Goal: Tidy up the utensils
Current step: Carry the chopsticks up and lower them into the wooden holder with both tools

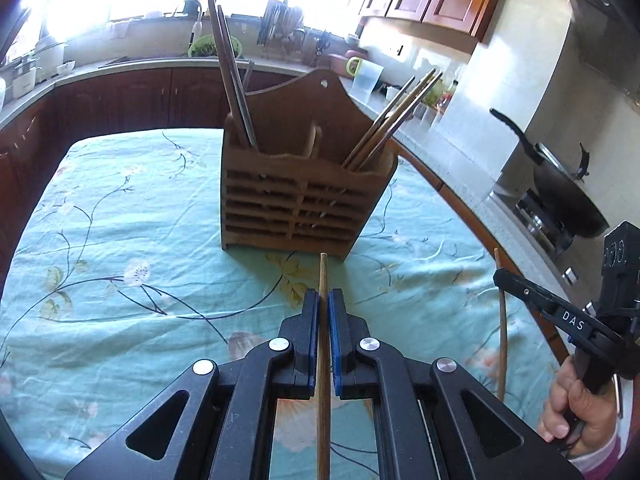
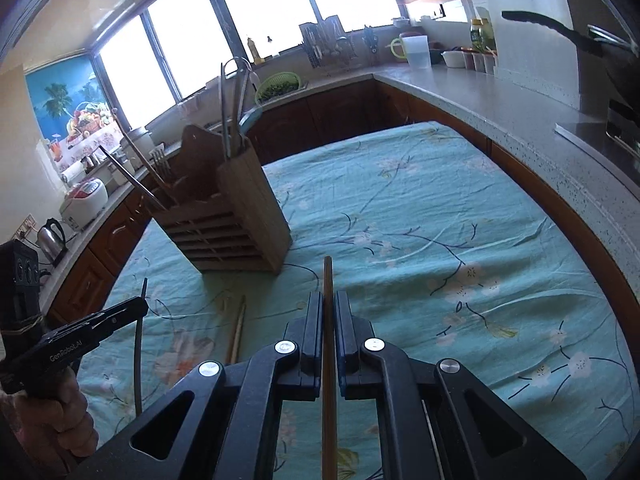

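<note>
Both grippers pinching one chopstick each, above the table.

Left gripper [image 1: 324, 300] jaws pressed onto a thin light-wood chopstick [image 1: 323, 280], long axis along the fingers, tip twd the slatted brown wooden utensil holder [image 1: 296, 200]; right gripper [image 2: 329, 302] same on a darker wood chopstick [image 2: 328, 276]. Right view only — a loose pale chopstick [image 2: 237, 336] lying on the teal floral tablecloth [image 2: 440, 220]. Left view only — holder's front, w/ sticks leaning in both end slots.
</note>
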